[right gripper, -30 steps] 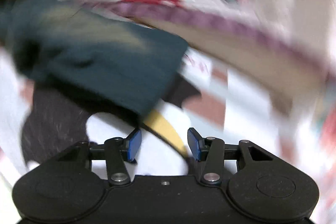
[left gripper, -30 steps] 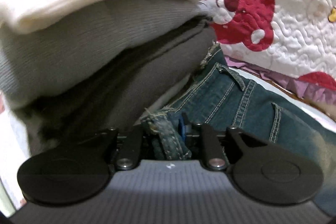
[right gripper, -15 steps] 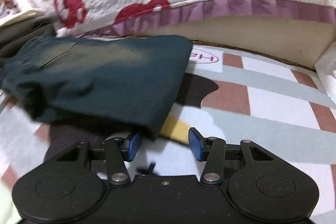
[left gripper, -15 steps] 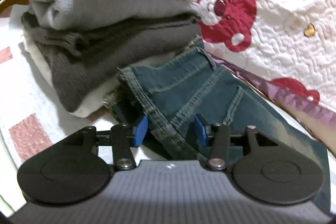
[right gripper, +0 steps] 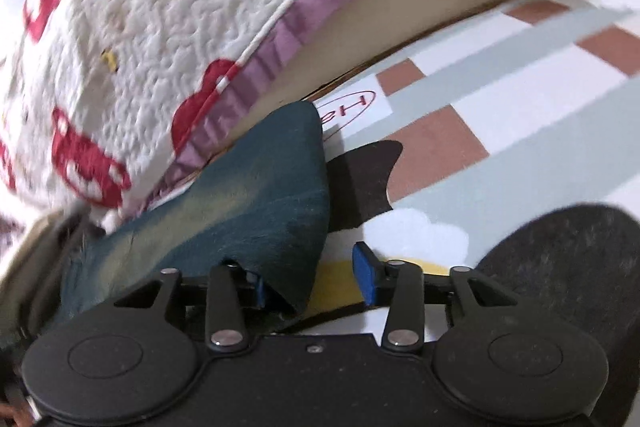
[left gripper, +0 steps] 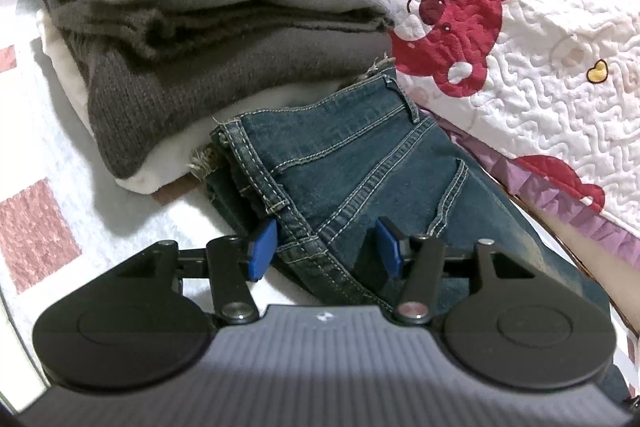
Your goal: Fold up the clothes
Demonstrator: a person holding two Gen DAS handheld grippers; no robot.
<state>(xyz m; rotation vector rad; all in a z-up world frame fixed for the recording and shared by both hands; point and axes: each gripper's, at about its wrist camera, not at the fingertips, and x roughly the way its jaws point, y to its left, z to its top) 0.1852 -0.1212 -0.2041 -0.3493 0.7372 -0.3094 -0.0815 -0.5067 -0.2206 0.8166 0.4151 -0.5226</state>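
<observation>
Folded blue jeans (left gripper: 360, 163) lie on the checked sheet, waistband end toward the stack of folded clothes (left gripper: 208, 11). My left gripper (left gripper: 326, 247) is open, its blue pads on either side of the waistband seam without clamping it. In the right wrist view the folded leg end of the jeans (right gripper: 256, 211) lies against the quilt edge. My right gripper (right gripper: 312, 283) is open; the jeans corner overlaps its left pad, the right pad is free.
The stack holds grey, dark grey and cream garments. A white quilt with red bears (left gripper: 520, 11) rises right of the jeans; its purple trim (right gripper: 280, 39) shows in the right view. The checked sheet (right gripper: 500, 107) with a dark print (right gripper: 560, 267) spreads to the right.
My left gripper let go of the jeans waistband, opened and drew back a little from the stack. My right gripper stayed open and swung closer to the leg end.
</observation>
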